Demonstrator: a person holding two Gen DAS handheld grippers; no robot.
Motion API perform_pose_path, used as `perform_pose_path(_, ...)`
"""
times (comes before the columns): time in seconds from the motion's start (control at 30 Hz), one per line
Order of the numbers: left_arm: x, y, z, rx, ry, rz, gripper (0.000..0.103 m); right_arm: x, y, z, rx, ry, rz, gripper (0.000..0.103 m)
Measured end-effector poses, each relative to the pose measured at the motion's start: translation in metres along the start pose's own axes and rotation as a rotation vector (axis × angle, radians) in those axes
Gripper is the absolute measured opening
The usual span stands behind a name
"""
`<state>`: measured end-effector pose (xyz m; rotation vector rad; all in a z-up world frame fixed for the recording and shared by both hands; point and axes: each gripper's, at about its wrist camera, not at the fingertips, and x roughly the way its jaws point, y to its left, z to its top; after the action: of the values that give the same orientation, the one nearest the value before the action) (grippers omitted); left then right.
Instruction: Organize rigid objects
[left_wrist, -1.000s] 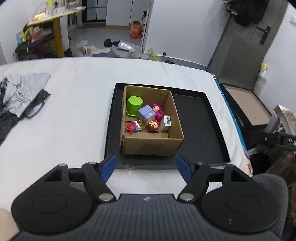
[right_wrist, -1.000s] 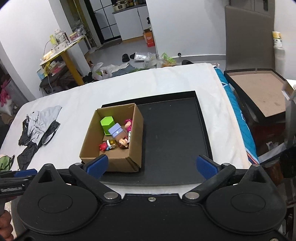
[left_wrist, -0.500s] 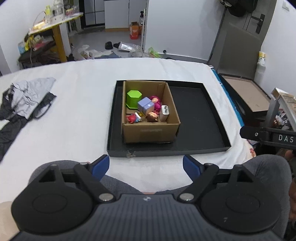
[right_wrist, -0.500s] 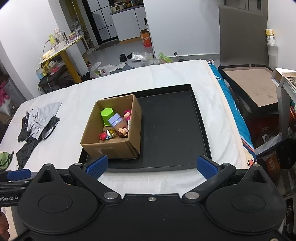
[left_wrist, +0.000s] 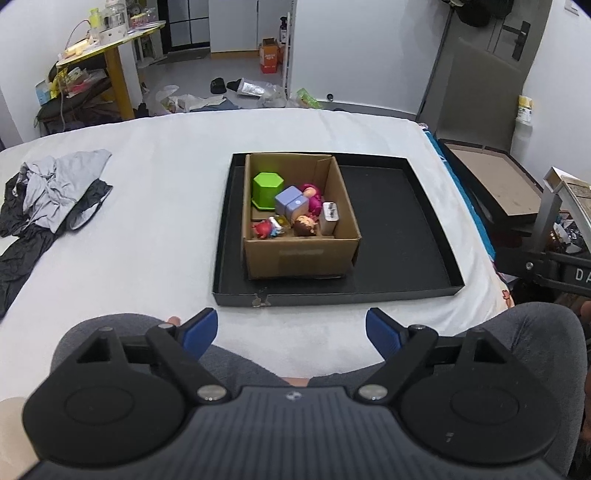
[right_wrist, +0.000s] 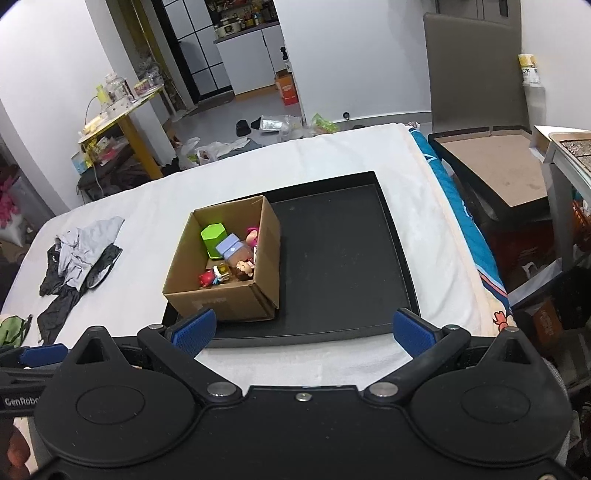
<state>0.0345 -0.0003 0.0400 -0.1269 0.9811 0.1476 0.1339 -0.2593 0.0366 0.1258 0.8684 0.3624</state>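
L gripper bottom centre of frame, jaws spread wide, nothing btwn; same for R gripper. Both pitched down toward bed, well short of the load. Knees in grey under L gripper.

Mid-frame: cardboard box sits in left part of black tray, holding small toys, incl. green hex block, lilac cube.

Judgement: toys light, stiff, smooth plastic; pinch block across flat faces. Box walls thin, would flex.

Far upper left: clothes pile.

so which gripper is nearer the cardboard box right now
Right, though only slightly. The right gripper has its left fingertip just in front of the cardboard box. The left gripper sits further back, with the black tray rim and white cover between.
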Motion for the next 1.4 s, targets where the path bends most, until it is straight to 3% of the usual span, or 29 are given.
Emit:
perform_pose_path(0.93,0.012,0.022,0.012,-0.013,0.029,0.002,0.087,0.015,0.003,0.008,0.004,0.048,0.023,0.103)
perform_pose_path(1.4,0.0,0.023,0.007,-0.01,0.044,-0.013,0.087,0.0,0.007,0.007,0.008,0.029,0.044,0.103)
